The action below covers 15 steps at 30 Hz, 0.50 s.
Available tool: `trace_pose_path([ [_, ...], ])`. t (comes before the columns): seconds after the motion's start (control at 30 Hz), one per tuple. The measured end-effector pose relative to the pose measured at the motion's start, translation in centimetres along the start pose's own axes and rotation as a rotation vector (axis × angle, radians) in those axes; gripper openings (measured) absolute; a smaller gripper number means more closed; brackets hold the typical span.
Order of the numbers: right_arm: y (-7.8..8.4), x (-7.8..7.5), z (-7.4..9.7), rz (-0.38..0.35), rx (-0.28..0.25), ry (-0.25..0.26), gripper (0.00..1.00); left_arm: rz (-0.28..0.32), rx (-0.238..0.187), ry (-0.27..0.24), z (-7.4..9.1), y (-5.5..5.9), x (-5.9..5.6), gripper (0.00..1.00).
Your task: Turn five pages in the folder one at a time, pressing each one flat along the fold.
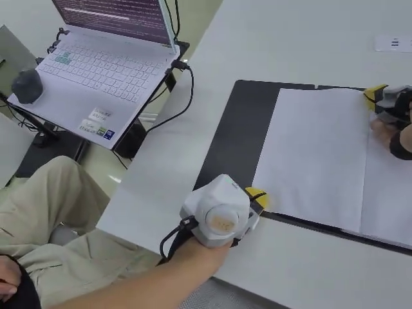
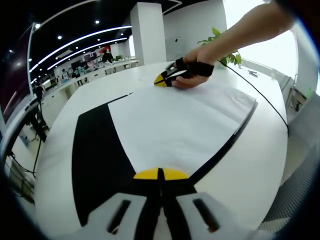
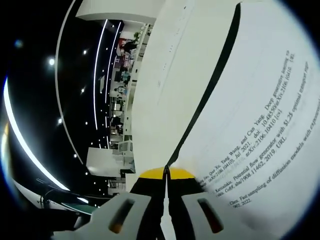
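- Presently, a black folder (image 1: 235,138) is seen lying open on the white surface (image 1: 302,38).
- A blank page (image 1: 315,154) is spread flat across the folder's left half, and a broad strip of black cover is left bare on its left side.
- The left tool (image 1: 259,197) is held at the near corner of the blank page, where the paper meets the cover.
- In the left gripper view its yellow tips are pressed together with no gap. Whether any paper is caught between them cannot be told.
- The right tool (image 1: 376,96) is set at the far edge of the folder, close to the fold, with the person's hand (image 1: 388,131) resting on the paper just behind it.
- In the right gripper view its jaws are likewise drawn fully together. They are laid at the edge of a printed page (image 3: 260,150) carrying lines of small reference text.
- The two tools are kept well apart, at opposite ends of the blank page.
- Off the surface to the left, an open laptop (image 1: 103,71) is propped on a stand, and a black cable (image 1: 188,96) is plugged into its side.
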State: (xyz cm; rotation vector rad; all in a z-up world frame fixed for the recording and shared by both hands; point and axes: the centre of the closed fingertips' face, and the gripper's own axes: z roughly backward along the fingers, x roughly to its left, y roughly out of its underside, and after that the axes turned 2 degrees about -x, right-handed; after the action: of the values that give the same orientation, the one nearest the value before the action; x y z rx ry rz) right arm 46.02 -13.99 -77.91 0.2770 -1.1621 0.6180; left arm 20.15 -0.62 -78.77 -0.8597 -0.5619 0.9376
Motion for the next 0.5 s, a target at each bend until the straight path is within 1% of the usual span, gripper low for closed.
trace_pose_path([
  [0.07, -0.2, -0.1, -0.2, -0.005, -0.001, 0.003, 0.00, -0.001, 0.001, 0.001, 0.0, 0.0, 0.0, 0.00],
  [0.13, 0.0, 0.1, 0.0, 0.001, 0.011, 0.000, 0.00, -0.001, 0.001, 0.002, -0.1, 0.1, 0.1, 0.00],
  [0.17, 0.2, -0.1, 0.1, 0.012, 0.034, 0.007, 0.00, -0.001, 0.000, 0.001, -0.1, 0.1, 0.1, 0.00],
  [0.23, 0.8, -0.3, 0.6, 0.031, 0.062, 0.009, 0.00, 0.002, 0.000, -0.001, -0.1, 0.1, 0.1, 0.00],
  [0.27, 1.5, -0.5, 1.1, 0.048, 0.096, 0.007, 0.00, 0.002, -0.001, -0.003, -0.1, 0.1, 0.1, 0.00],
  [0.3, 2.0, -0.6, 1.5, 0.040, 0.119, 0.006, 0.00, 0.004, -0.002, -0.003, -0.1, 0.1, 0.1, 0.00],
  [0.4, 2.5, -1.0, 2.4, 0.040, 0.137, 0.008, 0.00, 0.003, -0.002, -0.003, -0.1, 0.1, 0.1, 0.00],
  [0.47, 3.0, -1.3, 3.1, 0.036, 0.162, 0.009, 0.00, 0.004, -0.001, -0.002, -0.1, 0.1, 0.1, 0.00],
  [0.5, 3.2, -1.4, 3.3, 0.036, 0.165, 0.007, 0.00, 0.003, -0.001, -0.001, -0.1, 0.1, 0.1, 0.00],
])
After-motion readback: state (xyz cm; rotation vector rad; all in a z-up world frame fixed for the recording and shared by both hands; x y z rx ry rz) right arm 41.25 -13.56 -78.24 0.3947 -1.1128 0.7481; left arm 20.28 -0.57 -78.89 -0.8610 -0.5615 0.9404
